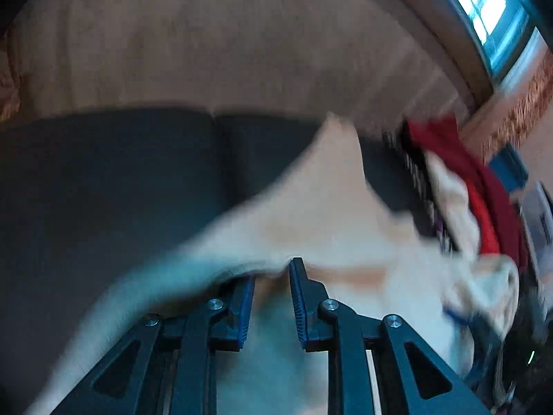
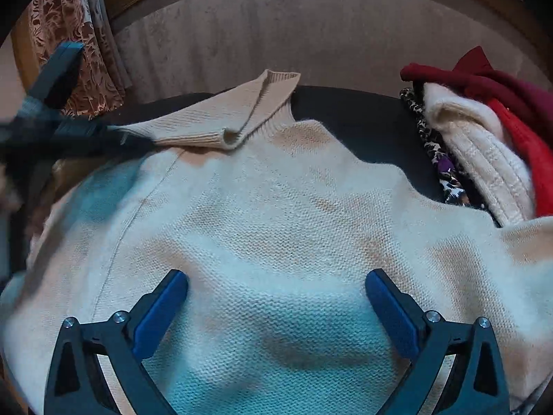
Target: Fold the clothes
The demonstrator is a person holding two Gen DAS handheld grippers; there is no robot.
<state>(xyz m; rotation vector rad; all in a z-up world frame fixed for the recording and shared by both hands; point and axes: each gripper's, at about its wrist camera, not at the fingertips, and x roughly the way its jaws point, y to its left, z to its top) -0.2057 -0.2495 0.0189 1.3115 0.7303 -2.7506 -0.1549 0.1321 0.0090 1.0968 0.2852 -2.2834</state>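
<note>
Your left gripper point(image 2: 117, 135) is clamped on the sleeve cuff point(image 2: 193, 131) to carry it over the cream sweater point(image 2: 276, 207), which lies flat on the dark cushion point(image 2: 363, 117), while your right gripper point(image 2: 276, 297), jaws wide apart and empty, steadies the body beside the clothes pile point(image 2: 484, 145).

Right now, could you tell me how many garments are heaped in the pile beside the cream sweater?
4 visible: a dark red one on top, bright red at right, a cream ribbed knit in the middle, a leopard print underneath. More may be hidden.
</note>
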